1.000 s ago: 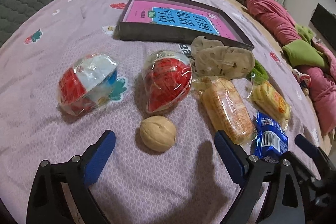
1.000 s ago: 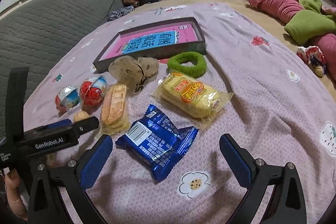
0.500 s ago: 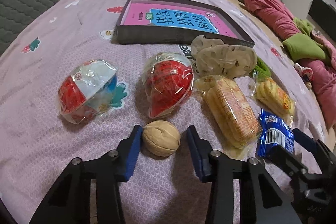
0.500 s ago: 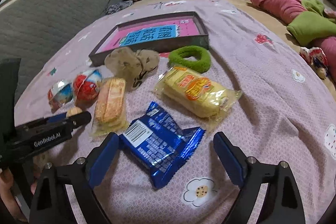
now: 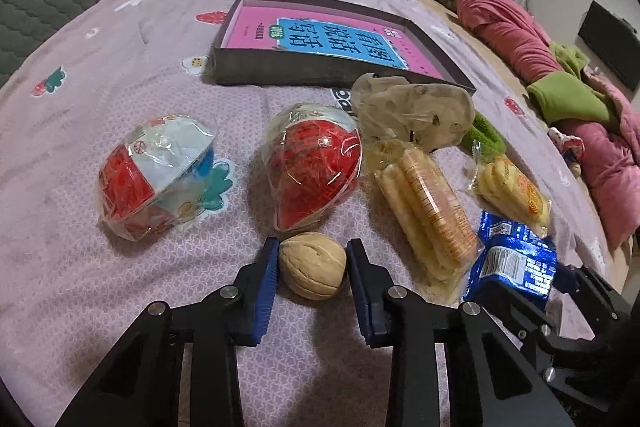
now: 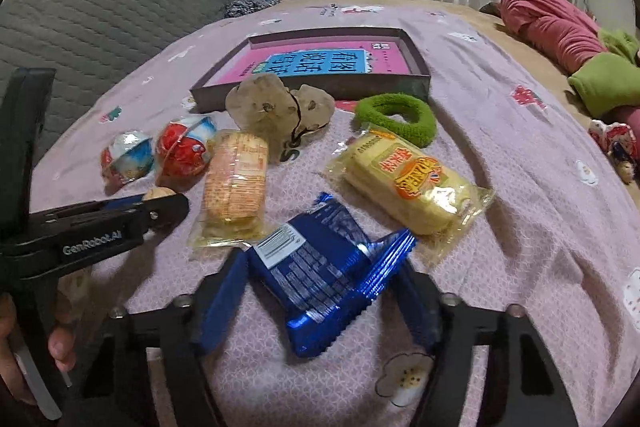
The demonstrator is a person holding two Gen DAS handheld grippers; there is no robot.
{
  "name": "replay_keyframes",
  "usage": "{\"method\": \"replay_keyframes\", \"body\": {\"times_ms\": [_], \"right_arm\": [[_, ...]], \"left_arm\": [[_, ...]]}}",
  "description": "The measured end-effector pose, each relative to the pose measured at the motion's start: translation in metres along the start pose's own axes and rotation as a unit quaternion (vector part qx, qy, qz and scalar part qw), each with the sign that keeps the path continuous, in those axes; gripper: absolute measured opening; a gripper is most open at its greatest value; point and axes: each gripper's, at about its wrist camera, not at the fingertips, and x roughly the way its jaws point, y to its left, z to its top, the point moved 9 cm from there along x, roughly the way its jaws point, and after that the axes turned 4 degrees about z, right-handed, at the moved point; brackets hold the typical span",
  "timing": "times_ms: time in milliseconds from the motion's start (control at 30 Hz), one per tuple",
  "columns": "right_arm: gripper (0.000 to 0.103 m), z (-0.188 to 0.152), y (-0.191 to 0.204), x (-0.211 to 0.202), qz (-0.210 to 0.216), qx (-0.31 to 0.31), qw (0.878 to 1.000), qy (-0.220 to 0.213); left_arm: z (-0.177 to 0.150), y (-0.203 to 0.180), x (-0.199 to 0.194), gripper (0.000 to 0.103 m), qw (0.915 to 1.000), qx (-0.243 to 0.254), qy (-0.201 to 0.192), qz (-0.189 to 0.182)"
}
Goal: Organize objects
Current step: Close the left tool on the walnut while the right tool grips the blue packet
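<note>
2 claws angled down | left claw [image 5: 313, 269] pinching walnut [image 5: 312, 265] | right claw [image 6: 320, 301] closing around blue packet [image 6: 326, 277]

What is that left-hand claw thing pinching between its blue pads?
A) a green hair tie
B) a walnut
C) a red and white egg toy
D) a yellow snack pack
B: the left gripper has both blue pads against the walnut on the bedspread.

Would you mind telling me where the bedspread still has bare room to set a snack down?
Bare bedspread lies right of the yellow pack and hair tie, and left of the two wrapped eggs. It is crowded from the eggs across to the yellow pack, below the box.
</note>
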Motion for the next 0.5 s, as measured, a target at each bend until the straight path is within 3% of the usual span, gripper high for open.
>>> {"method": "replay_keyframes", "body": {"times_ms": [33,500], "right_arm": [[0.058,0.000,0.001,0.001,0.008,0.004,1.000,-0.001],[0.056,-0.004,-0.003,-0.009,0.040,0.026,0.999,-0.016]], "left_arm": [[0.000,0.000,0.000,0.035,1.0000,0.000,0.000,-0.001],[0.002,0.002,-0.002,0.035,0.9998,-0.007,-0.006,-0.017]]}}
